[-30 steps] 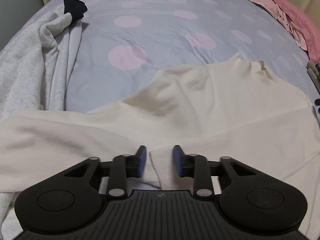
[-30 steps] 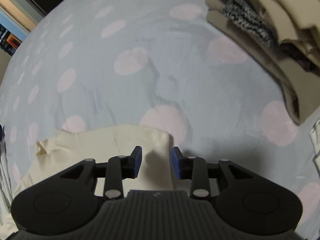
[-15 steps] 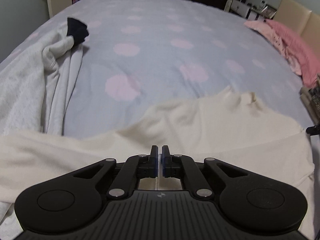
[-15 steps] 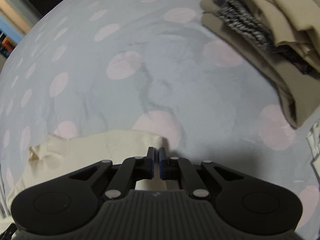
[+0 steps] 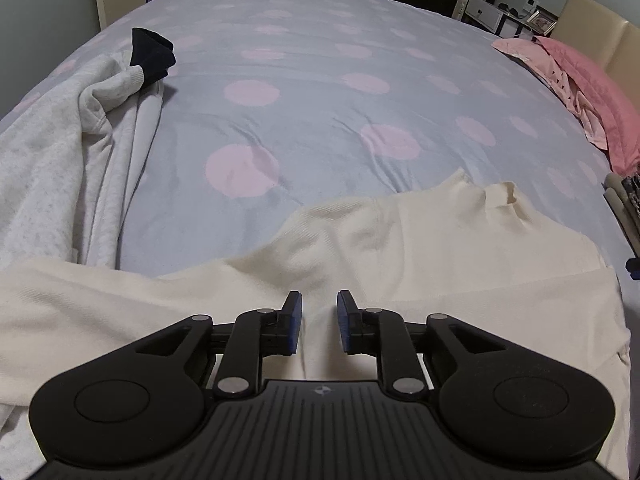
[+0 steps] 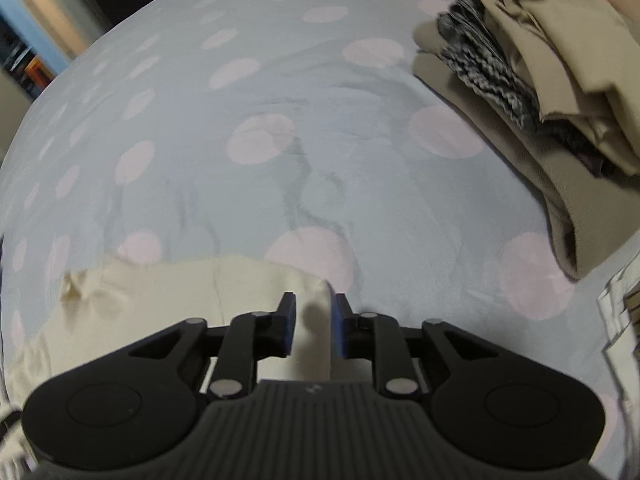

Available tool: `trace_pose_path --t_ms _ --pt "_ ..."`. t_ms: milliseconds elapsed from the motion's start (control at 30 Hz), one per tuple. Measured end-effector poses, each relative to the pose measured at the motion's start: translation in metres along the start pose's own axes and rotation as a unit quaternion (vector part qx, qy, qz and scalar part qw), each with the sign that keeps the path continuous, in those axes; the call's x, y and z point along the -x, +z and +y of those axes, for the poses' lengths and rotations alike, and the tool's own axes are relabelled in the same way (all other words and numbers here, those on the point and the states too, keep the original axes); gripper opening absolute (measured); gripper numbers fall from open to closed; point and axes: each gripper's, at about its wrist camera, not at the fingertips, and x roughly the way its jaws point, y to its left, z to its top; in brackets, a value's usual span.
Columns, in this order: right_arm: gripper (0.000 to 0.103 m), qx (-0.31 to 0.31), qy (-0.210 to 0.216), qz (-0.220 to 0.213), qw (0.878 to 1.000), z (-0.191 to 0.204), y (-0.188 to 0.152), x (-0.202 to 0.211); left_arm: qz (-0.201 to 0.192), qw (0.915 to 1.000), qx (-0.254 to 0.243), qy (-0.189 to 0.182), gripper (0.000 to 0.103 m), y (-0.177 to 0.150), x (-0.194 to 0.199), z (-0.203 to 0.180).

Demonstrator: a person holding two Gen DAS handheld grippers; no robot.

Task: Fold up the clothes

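A cream knit sweater [image 5: 420, 248] lies spread on the bed, its neck opening at the far right side. My left gripper [image 5: 318, 322] is open just above the sweater's near fold, with cloth showing between the jaws. The same sweater shows in the right wrist view [image 6: 180, 300], where my right gripper [image 6: 312, 326] is open over its right corner. Neither gripper holds the cloth.
The bed has a grey-blue cover with pink dots [image 5: 320, 92]. A light grey sweatshirt [image 5: 60, 160] and a dark sock [image 5: 152, 54] lie at the left. Pink bedding [image 5: 592, 92] lies far right. A stack of folded tan and grey clothes [image 6: 540, 92] sits at the right.
Both grippers were open a second ago, shut on the cream sweater half a second ago, and now stand open again. The sweater's edges lie a little further forward.
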Motion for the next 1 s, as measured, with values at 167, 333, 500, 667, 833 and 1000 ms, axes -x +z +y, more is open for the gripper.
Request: trace_pose_path --t_ms 167,333,500,667,833,1000 --pt "0.023 0.079 0.005 0.001 0.997 0.005 -0.024 0.014 0.036 0.9992 -0.017 -0.008 0.021 -0.011 0.001 -0.002" --pt "0.024 0.144 0.037 0.013 0.989 0.001 -0.051 0.028 0.07 0.9969 -0.035 -0.011 0.021 -0.029 -0.001 -0.006" --pt "0.03 0.201 0.029 0.011 0.979 0.008 -0.076 0.024 0.063 0.9969 -0.048 -0.003 0.017 -0.037 -0.001 -0.009" --pt "0.037 0.256 0.018 0.007 0.966 0.016 -0.1 0.018 0.061 0.9971 -0.045 0.012 0.005 -0.035 -0.003 -0.01" --pt "0.034 0.307 0.004 -0.001 0.952 0.024 -0.123 0.012 0.063 0.9972 -0.032 0.025 0.0 -0.032 -0.004 -0.01" --pt "0.009 0.31 -0.027 -0.016 0.95 0.019 -0.124 0.011 0.063 0.997 -0.033 0.032 0.0 -0.032 -0.003 -0.009"
